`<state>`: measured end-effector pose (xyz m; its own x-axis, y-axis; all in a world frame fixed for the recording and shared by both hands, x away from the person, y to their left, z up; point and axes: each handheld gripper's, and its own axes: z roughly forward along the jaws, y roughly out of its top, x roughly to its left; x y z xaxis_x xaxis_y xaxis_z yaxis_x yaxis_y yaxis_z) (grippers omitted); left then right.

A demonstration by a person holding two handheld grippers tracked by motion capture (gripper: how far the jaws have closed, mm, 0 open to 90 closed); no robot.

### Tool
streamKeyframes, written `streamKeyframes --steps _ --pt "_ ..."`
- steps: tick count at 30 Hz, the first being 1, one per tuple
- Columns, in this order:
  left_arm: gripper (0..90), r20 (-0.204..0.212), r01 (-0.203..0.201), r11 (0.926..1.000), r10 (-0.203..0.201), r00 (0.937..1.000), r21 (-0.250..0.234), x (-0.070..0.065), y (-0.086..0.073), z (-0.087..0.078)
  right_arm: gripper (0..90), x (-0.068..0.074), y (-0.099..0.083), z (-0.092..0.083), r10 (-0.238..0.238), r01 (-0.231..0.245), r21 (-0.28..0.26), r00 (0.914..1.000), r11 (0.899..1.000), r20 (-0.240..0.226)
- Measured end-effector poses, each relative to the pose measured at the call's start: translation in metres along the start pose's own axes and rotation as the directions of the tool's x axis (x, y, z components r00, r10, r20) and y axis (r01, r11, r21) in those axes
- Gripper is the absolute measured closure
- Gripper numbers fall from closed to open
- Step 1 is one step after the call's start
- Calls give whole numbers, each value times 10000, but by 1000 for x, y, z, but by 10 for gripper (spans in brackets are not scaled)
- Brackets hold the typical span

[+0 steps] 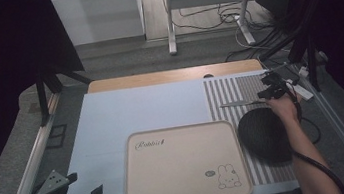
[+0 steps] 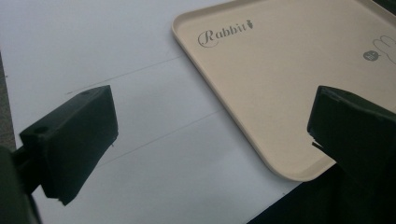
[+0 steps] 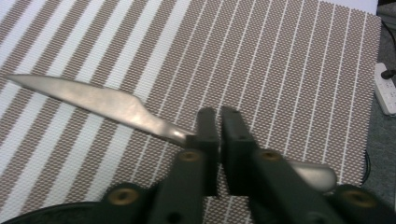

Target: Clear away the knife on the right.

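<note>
Table (image 1: 112,120) space held a big tan tray (image 1: 184,166) with nothing in it, and a dark bowl (image 1: 264,135) sat at its three o'clock side on the striped mat (image 1: 239,88). The right gripper (image 3: 217,122) was clamped on the knife (image 3: 102,102) at the mat's twelve o'clock end, so the grab looked done and the carrying was left. The left gripper (image 2: 210,135) waited with jaws wide apart at the tray's seven o'clock corner.

Silver-grey knife (image 3: 107,108) seen on a brown and white striped woven placemat (image 3: 289,70), beige tray (image 1: 185,166) printed with a rabbit drawing and "Rabbit" lettering, black bowl (image 1: 265,135), pale blue-white table sheet (image 1: 136,111), black gripper jaws seen.
</note>
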<state>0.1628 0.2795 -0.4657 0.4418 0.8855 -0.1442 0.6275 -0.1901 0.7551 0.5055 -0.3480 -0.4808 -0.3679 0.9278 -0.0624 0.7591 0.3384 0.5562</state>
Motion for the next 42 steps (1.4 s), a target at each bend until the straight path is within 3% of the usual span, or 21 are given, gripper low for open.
streamKeyframes --steps 2,10,14,18,22,27,32,36,42 --pt "19 8 9 10000 -9 10000 -3 0 0 0 897 -3 2 3 125 -124 117 9999 9999 -101" --pt "19 -3 2 10000 -2 10000 14 0 0 0 897 -16 5 15 590 -600 339 9978 9976 288" --pt "19 -10 -5 10000 5 10000 24 0 0 0 897 -24 1 24 361 -426 744 9956 9963 870" --pt "20 -26 -58 10000 58 10000 47 -1 0 0 898 -31 -5 21 396 -467 811 9954 9956 874" --pt "20 -49 -92 9999 92 9999 48 -2 0 0 898 -33 -10 15 372 -442 1186 9975 9920 605" --pt "19 -21 -103 9999 103 9999 37 -1 0 0 898 -30 -19 4 -98 85 1894 9999 9819 58" --pt "20 -33 -166 9998 166 9999 80 -2 1 1 898 -30 -24 -1 -198 261 2181 9993 9756 -312" --pt "19 -25 -164 9998 165 9999 84 -2 1 1 898 -30 -26 -3 -9 145 2303 9983 9730 -589" --pt "20 -20 -168 9998 168 9999 65 -2 1 1 897 -28 -26 -3 -123 258 2407 9983 9702 -574"
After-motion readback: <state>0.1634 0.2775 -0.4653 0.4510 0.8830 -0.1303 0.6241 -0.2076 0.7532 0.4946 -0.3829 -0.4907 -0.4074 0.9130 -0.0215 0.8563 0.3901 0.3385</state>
